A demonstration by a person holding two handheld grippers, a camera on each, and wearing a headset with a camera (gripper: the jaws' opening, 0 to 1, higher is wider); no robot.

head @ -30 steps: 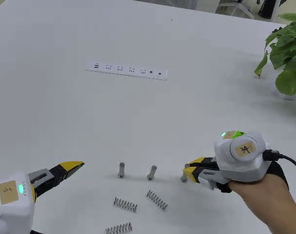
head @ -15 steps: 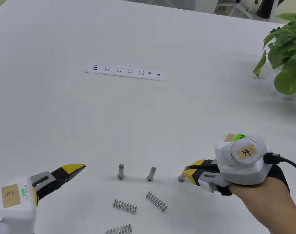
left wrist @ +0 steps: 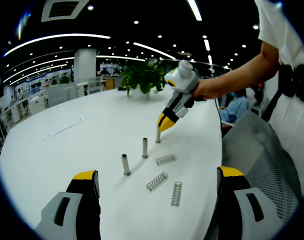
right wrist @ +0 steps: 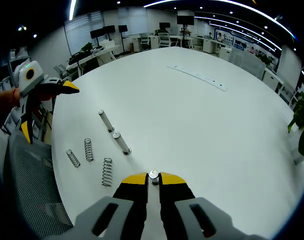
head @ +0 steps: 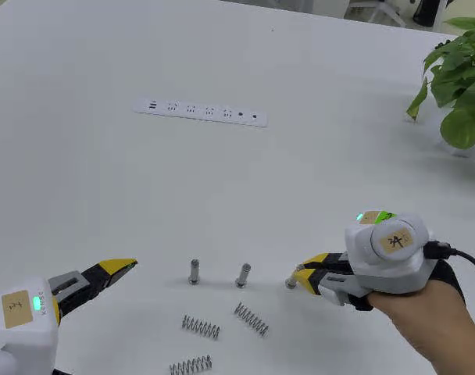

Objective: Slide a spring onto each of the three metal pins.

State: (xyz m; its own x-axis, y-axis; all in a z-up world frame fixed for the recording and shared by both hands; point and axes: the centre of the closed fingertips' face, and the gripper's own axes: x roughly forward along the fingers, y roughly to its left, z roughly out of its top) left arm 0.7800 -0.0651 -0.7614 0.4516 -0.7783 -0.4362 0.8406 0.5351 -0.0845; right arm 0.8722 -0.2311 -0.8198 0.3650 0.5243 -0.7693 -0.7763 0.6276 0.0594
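Three metal pins stand in a row on the white table: the left pin [head: 194, 271], the middle pin [head: 243, 275] and the right pin [head: 291, 282]. My right gripper [head: 305, 277] is shut on the right pin [right wrist: 153, 174], whose head shows between the yellow tips. In front of the pins lie three springs [head: 201, 327], [head: 251, 319], [head: 191, 365]. My left gripper [head: 116, 268] hovers left of the row, and its jaws [left wrist: 157, 176] stand wide open with nothing between them. The left gripper view takes in the pins [left wrist: 145, 148] and springs [left wrist: 157, 181].
A white power strip [head: 200, 112] lies further back on the table [head: 81, 180]. A potted green plant [head: 460, 86] stands at the far right edge. Office chairs and desks sit beyond the table in the gripper views.
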